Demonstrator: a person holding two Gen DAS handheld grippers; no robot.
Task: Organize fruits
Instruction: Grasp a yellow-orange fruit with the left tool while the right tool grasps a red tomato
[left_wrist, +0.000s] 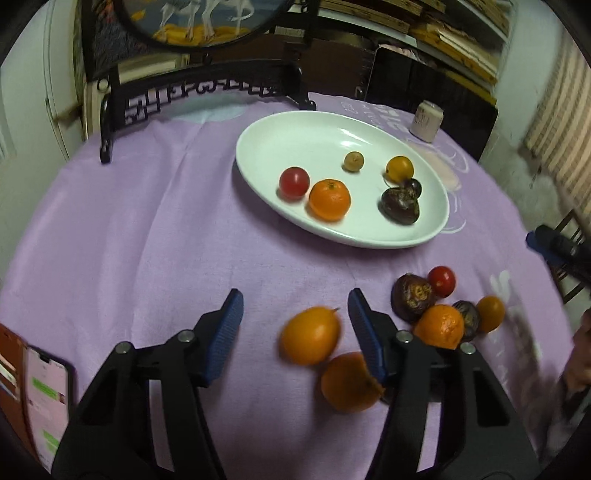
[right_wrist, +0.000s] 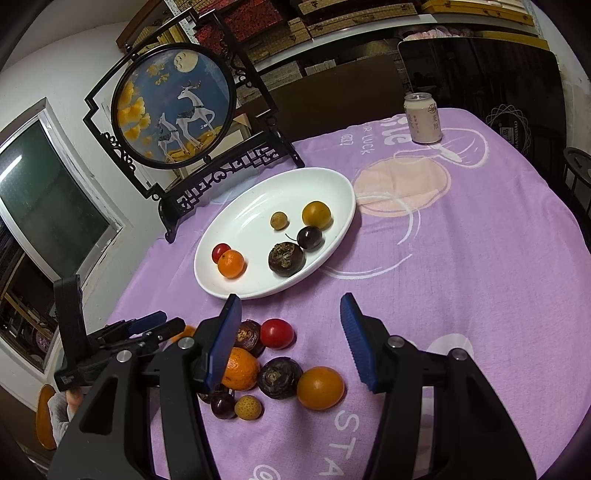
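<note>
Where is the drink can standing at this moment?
The drink can stands upright at the far right of the purple tablecloth in the right wrist view, beyond the white plate.

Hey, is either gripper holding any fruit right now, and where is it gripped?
Nothing is held. The left gripper is open around an orange fruit without touching it; the right gripper is open and empty.

Worktop under lilac cloth (right_wrist: 461, 258) with white print. Round deer screen (right_wrist: 173, 107) in black frame stands at far left edge. Pale can (right_wrist: 422, 118) upright at far side. Phone (left_wrist: 48, 402), screen lit, lies at near-left edge.
</note>
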